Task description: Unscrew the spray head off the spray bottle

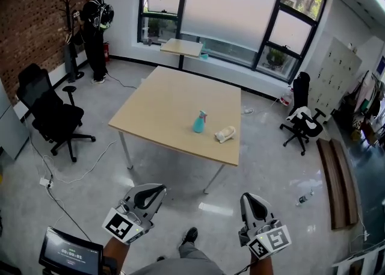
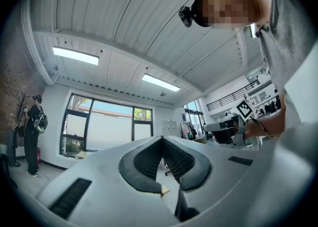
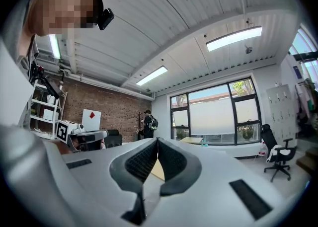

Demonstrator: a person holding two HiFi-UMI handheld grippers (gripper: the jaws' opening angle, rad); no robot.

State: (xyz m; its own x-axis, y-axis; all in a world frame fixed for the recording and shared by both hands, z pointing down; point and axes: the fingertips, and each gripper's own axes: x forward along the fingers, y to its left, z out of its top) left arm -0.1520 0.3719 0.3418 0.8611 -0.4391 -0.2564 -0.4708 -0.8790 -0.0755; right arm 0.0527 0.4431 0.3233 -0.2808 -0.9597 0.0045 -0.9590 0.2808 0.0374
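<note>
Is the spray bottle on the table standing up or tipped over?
Upright: the bottle stands on its base on the table, spray head on top.

Spray bottle [image 1: 200, 122], beige roll [image 1: 225, 134] on table [image 1: 162, 102]

We see a red brick wall [image 1: 42, 15] on the left and white walls elsewhere, with tall black-framed windows [image 1: 234, 21] along the far side. A large light wooden table on metal legs [image 1: 168, 105] stands mid-room on the glossy grey floor [image 1: 96, 189], and a small wooden desk [image 1: 181, 47] sits by the windows. A black office chair [image 1: 54, 117] stands on the left and a black-and-white chair [image 1: 305, 124] on the right, near dark wooden planks [image 1: 338, 183]. Long ceiling light strips [image 2: 75, 55] glow on the white ribbed ceiling [image 2: 124, 17].
</note>
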